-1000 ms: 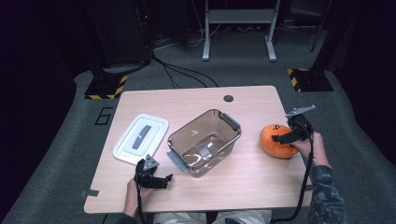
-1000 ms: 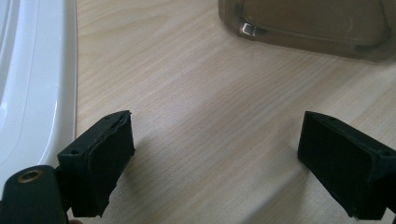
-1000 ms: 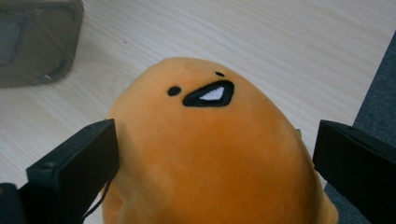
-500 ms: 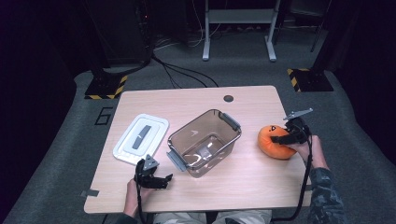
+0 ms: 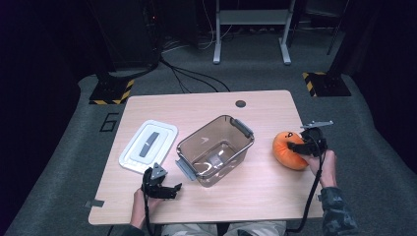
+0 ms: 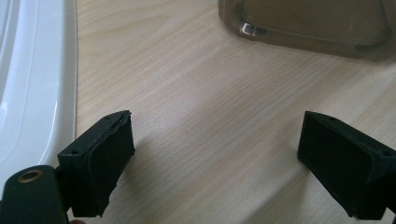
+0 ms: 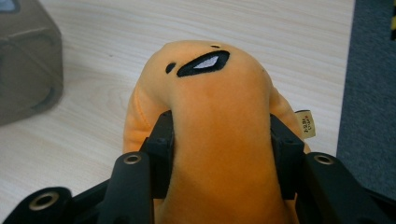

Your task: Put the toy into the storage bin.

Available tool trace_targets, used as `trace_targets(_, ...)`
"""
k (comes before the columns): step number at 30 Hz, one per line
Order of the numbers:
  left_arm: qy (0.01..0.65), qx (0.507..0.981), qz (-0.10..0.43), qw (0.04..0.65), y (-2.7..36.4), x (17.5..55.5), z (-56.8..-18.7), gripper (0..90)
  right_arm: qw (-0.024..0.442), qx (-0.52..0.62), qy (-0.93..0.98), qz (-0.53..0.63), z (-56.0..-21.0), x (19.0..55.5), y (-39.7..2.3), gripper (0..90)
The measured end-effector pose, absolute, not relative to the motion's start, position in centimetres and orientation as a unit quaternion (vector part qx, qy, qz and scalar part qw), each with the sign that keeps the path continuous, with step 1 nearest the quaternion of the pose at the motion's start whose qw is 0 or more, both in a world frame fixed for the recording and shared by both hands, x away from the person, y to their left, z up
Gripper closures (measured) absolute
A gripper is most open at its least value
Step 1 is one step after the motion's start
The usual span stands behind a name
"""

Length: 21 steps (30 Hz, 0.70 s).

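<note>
The soft orange plush toy with a black stitched mouth (image 7: 219,121) sits at the right edge of the light wooden table (image 5: 265,105), squeezed between the jaws of my right gripper (image 5: 300,147). To its left stands the clear brown plastic container (image 5: 216,150), then the white rectangular lid (image 5: 147,146). My left gripper (image 5: 169,189) rests near the table's front edge, jaws spread wide over bare wood.

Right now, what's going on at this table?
A person works at a wooden table with a hand-held gripper in each hand. The right hand-held gripper is clamped on an orange plush toy near the table's right edge. The left hand-held gripper sits open over bare wood at the front left, holding nothing. A clear brown container stands open mid-table with nothing in it, its white lid lying beside it on the left.
</note>
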<state>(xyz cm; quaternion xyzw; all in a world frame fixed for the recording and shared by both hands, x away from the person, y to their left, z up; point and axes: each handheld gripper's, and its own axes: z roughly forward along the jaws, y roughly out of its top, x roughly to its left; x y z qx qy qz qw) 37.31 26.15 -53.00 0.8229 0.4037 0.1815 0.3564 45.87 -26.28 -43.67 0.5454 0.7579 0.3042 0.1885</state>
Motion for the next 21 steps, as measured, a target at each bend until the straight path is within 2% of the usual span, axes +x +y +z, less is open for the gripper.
trace_targets(10, 0.404, 0.823, 0.182, 0.356, 26.1, 37.3, -53.0, 10.3, 0.206, 0.567, 0.741, 0.296, -43.1, 44.2, -23.5, 46.9)
trace_targets(16, 0.403, 0.823, 0.182, 0.357, 26.1, 37.3, -53.0, 10.5, 0.204, 0.538, 0.769, 0.278, -43.5, 44.4, -22.6, 30.1)
trace_targets(21, 0.403, 0.823, 0.182, 0.356, 26.1, 37.3, -53.0, 10.5, 0.213, 0.498, 0.791, 0.285, -42.8, 44.6, -23.1, 20.7)
